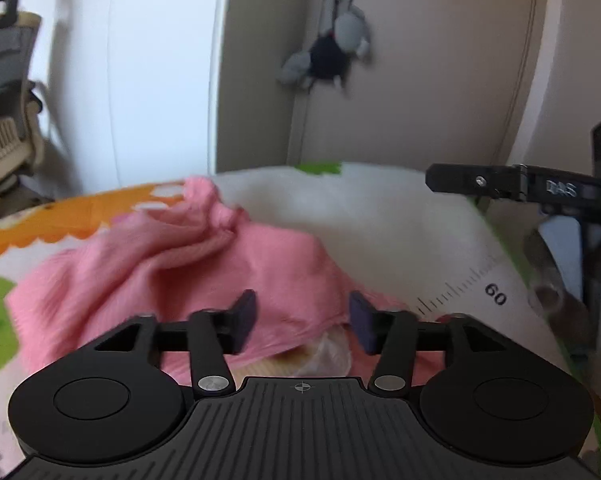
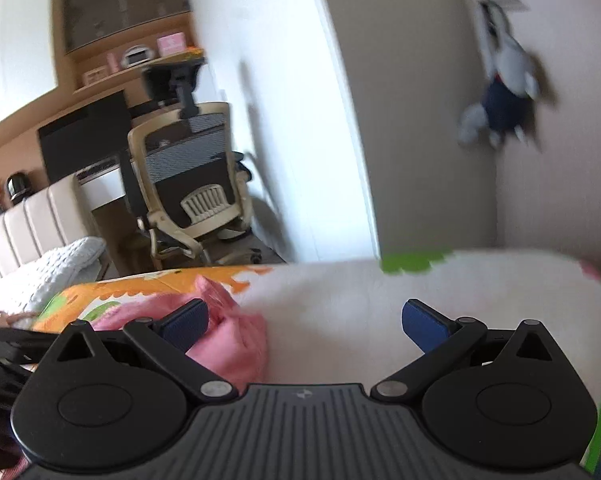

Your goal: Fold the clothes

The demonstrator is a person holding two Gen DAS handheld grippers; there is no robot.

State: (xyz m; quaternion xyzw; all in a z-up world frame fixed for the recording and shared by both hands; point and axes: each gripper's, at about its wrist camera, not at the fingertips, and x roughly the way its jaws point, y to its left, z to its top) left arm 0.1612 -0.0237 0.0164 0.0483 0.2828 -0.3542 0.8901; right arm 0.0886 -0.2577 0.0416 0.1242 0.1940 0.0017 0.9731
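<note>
A crumpled pink garment [image 1: 188, 256] lies in a heap on a colourful printed mat [image 1: 400, 216]. My left gripper [image 1: 302, 322] hovers just over its near edge, open, with pink cloth showing between the dark pads but not pinched. In the right wrist view the same pink garment [image 2: 236, 344] sits at the lower left, beside the left pad. My right gripper [image 2: 304, 326] is wide open over white mat [image 2: 340, 312], holding nothing. From the left wrist view the right gripper's black finger [image 1: 472, 182] shows at the right, above the mat.
The mat carries a printed ruler scale [image 1: 468, 284] and orange and green patches. An office chair [image 2: 192, 184] and a desk stand beyond the mat's far left edge. A stuffed toy [image 1: 328, 56] hangs on the beige wall behind. A white knitted cushion [image 2: 60, 264] lies at left.
</note>
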